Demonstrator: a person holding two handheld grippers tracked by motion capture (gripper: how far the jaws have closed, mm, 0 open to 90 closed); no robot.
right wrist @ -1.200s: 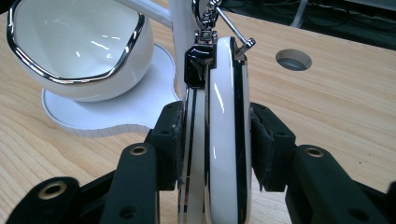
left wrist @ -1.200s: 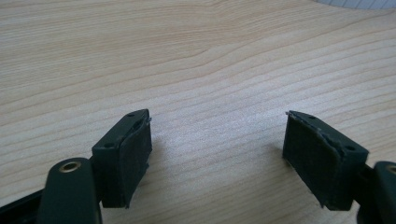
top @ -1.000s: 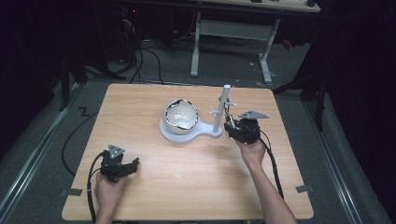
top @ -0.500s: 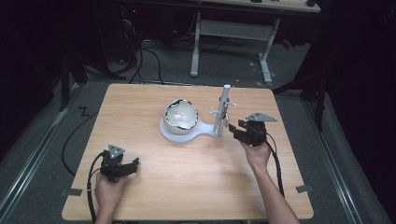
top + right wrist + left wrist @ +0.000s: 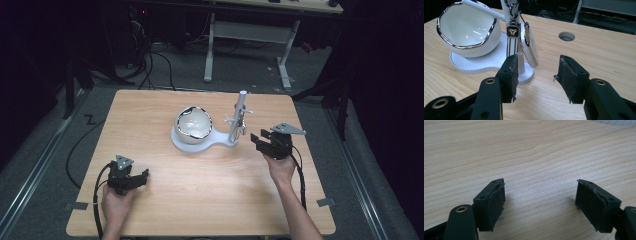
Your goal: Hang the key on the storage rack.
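Jaws on the right gripper (image 5: 261, 140) stand apart with nothing between them, and they have just been closing a little after opening. In the right gripper view, the right gripper (image 5: 537, 72) points at the keys (image 5: 520, 37), which hang from a hook on a white post (image 5: 507, 7). Both pads are clear of the keys, which sit just past the tips at about 11 o'clock. One key fob (image 5: 512, 41) is black with silver stripes, and beside it hangs a white fob (image 5: 530, 48) that tilts a bit. Under the post is a white stand (image 5: 200, 145), and the stand also bears a round white bowl (image 5: 194, 124) with a shiny rim. From the high view, the stand is near the middle of the bench (image 5: 200, 190), the post is at 3 o'clock from the bowl, and the right gripper is just beside the post, again at 3 o'clock. A round hole (image 5: 566, 36) in the bench shows behind the keys. Jaws on the left gripper (image 5: 140, 176) are released too, wide apart over bare wood, as the left gripper view shows (image 5: 540, 200). It sits at about 7 o'clock from the bowl, well apart from it, in the person's left hand (image 5: 117, 202).
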